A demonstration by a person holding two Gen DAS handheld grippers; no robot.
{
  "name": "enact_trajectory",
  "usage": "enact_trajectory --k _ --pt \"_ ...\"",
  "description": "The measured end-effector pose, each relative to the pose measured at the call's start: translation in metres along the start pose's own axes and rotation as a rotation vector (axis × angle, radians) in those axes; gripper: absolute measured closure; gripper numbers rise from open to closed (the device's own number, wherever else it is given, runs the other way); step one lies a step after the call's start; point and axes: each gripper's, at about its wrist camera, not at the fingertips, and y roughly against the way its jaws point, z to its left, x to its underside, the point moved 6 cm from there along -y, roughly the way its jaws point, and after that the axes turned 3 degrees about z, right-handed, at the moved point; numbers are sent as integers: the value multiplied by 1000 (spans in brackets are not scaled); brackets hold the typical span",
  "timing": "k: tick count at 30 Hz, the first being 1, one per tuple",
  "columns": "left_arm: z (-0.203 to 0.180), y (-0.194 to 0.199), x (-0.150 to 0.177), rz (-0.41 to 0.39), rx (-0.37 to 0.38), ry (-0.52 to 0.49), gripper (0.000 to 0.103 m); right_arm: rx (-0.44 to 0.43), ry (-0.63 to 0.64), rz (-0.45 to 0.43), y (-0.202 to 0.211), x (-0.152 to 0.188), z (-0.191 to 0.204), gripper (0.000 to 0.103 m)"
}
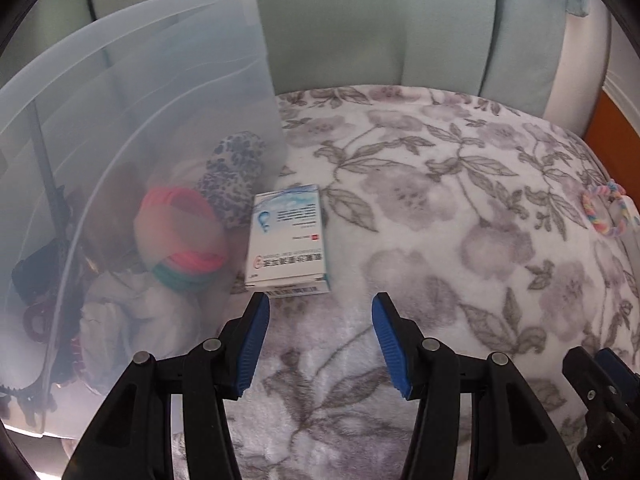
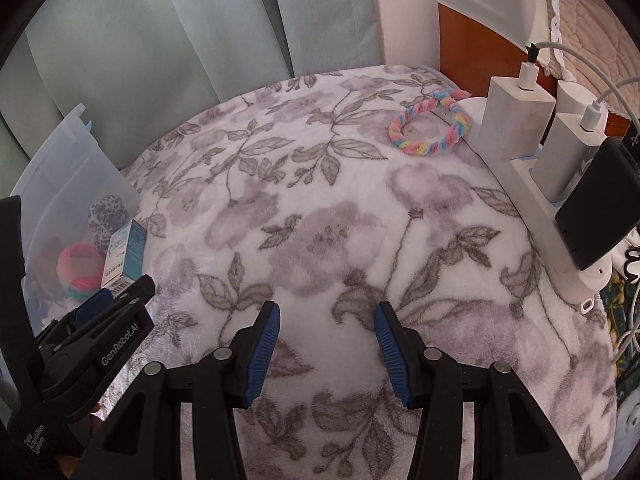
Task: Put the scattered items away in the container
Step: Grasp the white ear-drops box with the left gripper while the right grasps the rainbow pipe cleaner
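Note:
A white and blue medicine box [image 1: 287, 242] lies on the floral blanket, against the wall of a frosted plastic container [image 1: 132, 128]. My left gripper [image 1: 320, 304] stands open just short of the box, nothing between its blue pads. The container holds hair ties, a leopard-print item and several other things. A rainbow braided ring [image 2: 430, 128] lies far right on the blanket. My right gripper [image 2: 327, 312] hangs open over bare blanket, well short of the ring. The right wrist view also shows the box [image 2: 124, 254], the container [image 2: 68, 184] and the left gripper [image 2: 120, 300].
A white power strip [image 2: 560, 216] with chargers, cables and a black device lines the blanket's right edge. Pale green curtains [image 2: 160, 40] hang behind. The floral blanket [image 2: 320, 220] spreads between the container and the strip.

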Motion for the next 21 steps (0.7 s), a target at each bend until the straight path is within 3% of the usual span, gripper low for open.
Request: enact_trajectory --k 2,4,12,21 --pt "8 -6 -2 17 -28 25 45 1 6 0 0 0 2 50" --pt "14 -12 -3 31 -7 62 44 -1 18 2 -1 0 6 50" --pt "7 -30 -17 27 -31 72 43 19 36 -10 -3 -6 5 50" --pt "2 -43 -39 6 -8 97 43 157 110 -134 -6 -73 -21 50"
